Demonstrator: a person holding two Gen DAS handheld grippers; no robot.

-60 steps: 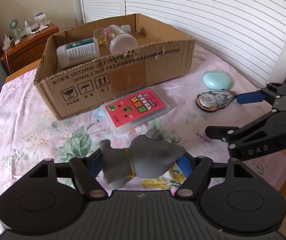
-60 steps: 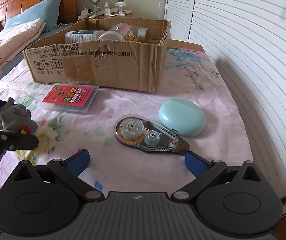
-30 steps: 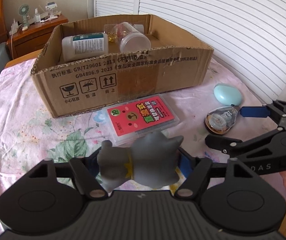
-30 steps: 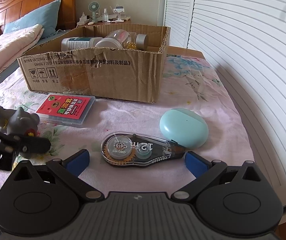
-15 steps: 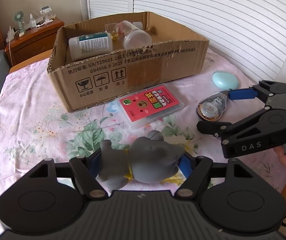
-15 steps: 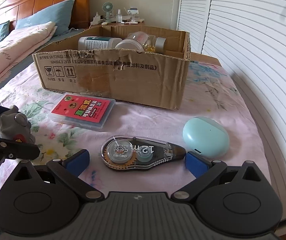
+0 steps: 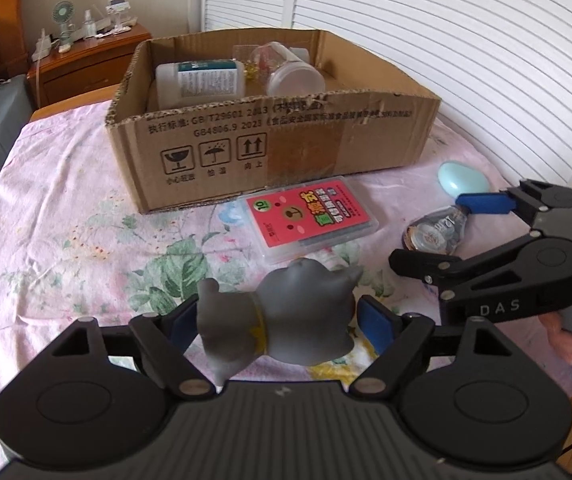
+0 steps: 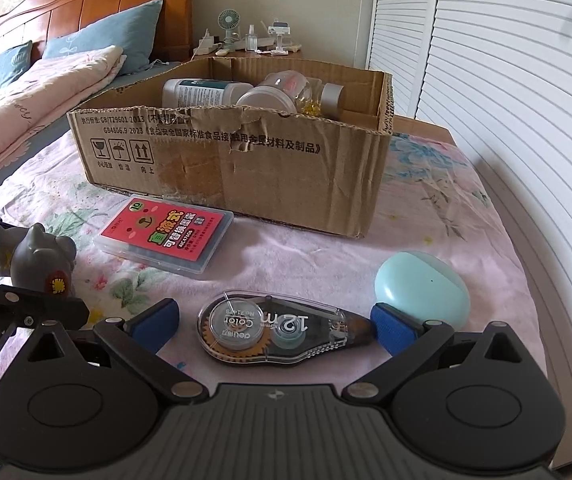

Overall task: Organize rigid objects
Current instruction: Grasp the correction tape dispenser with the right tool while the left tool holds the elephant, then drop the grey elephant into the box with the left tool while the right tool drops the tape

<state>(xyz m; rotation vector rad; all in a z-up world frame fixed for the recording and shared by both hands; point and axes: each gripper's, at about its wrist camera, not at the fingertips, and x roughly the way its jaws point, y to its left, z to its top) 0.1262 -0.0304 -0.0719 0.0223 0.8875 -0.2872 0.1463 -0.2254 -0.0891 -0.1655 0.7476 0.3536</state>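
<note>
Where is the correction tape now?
In the right wrist view the correction tape lies on the floral cloth between the open right gripper pads, beside the mint case.

Both wrist cameras looked down along their fingers, close over the bedspread (image 7: 66,208), and shared the cardboard box (image 8: 286,184).

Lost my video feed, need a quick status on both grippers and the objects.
Left gripper just opened, grey toy figure loose between fingers. Right gripper open around clear correction-tape dispenser. Cardboard box ahead, path clear.
</note>
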